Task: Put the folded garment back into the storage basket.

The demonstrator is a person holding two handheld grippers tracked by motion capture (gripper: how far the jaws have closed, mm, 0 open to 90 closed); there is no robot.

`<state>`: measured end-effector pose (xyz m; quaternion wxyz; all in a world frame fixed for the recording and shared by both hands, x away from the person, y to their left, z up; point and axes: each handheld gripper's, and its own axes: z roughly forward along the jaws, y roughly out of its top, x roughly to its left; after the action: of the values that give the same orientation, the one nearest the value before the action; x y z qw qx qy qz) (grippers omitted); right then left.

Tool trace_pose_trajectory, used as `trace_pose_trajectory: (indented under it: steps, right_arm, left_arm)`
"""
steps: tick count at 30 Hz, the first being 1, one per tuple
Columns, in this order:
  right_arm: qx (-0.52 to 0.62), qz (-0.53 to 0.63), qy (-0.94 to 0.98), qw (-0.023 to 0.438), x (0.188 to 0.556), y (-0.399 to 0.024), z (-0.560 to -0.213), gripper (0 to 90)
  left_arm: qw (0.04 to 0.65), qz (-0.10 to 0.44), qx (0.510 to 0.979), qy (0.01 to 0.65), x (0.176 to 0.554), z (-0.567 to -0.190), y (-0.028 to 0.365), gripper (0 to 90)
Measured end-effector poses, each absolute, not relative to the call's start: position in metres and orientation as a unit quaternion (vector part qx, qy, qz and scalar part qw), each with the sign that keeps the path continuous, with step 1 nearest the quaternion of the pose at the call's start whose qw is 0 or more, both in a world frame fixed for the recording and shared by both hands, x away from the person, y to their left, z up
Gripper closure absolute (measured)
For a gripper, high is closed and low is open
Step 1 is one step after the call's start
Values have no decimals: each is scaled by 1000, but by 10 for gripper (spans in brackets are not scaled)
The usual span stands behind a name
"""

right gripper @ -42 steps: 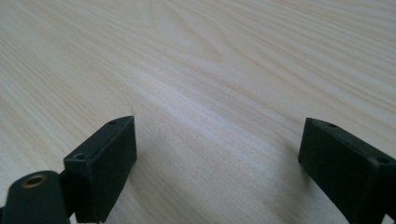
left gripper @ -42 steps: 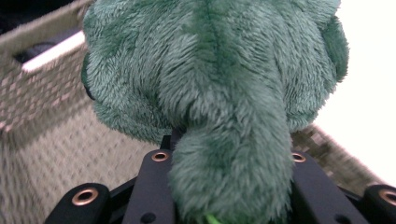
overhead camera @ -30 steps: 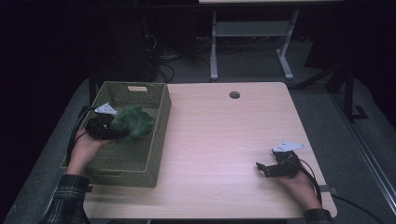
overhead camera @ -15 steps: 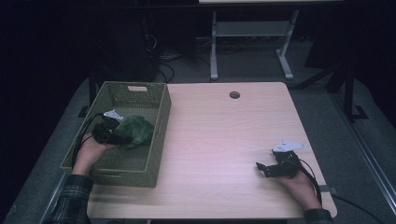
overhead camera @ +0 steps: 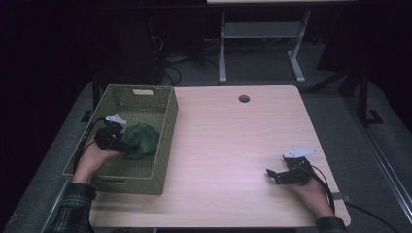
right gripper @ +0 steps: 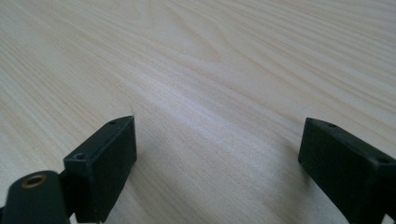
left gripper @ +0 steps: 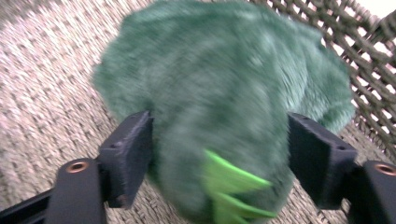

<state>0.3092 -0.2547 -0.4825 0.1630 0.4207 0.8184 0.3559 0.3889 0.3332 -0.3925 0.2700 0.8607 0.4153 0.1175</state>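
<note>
Down inside the olive-green woven basket point(overhead camera: 160, 141), at the left side of the wooden table point(overhead camera: 233, 145), lies a dark green plush toy point(overhead camera: 140, 140). From above it reads as a rounded, fuzzy lump resting on the basket's floor, close to the right-hand wall. In the left gripper view the plush toy point(left gripper: 224, 102) shows soft, short fur of a deep green, paler where light catches it, with a few bright lime-green pointed flaps at its near end; the picture is blurred, so its exact shape cannot be told. Behind it run the woven floor and the open lattice wall of the basket point(left gripper: 364, 51).

The left gripper point(overhead camera: 116, 141) reaches into the basket and its jaws have just been opening: they stand wide, one on each side of the toy, which sits between them, its fur brushing the pads without being squeezed. The right gripper point(overhead camera: 276, 174) rests low on the bare table near the right front corner, well apart from the basket, its jaws spread wide with nothing between them.
</note>
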Motion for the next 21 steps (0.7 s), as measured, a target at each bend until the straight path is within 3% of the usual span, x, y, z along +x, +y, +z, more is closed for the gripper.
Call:
trace_pose_trajectory:
  steps: [9, 21]
  right_arm:
    - [420, 356, 819, 163, 309, -255, -482, 111]
    - [421, 356, 818, 163, 309, -255, -482, 111]
  left_arm:
    - [292, 142, 846, 422, 387, -378, 332, 148]
    - [354, 157, 831, 399, 379, -348, 294, 145]
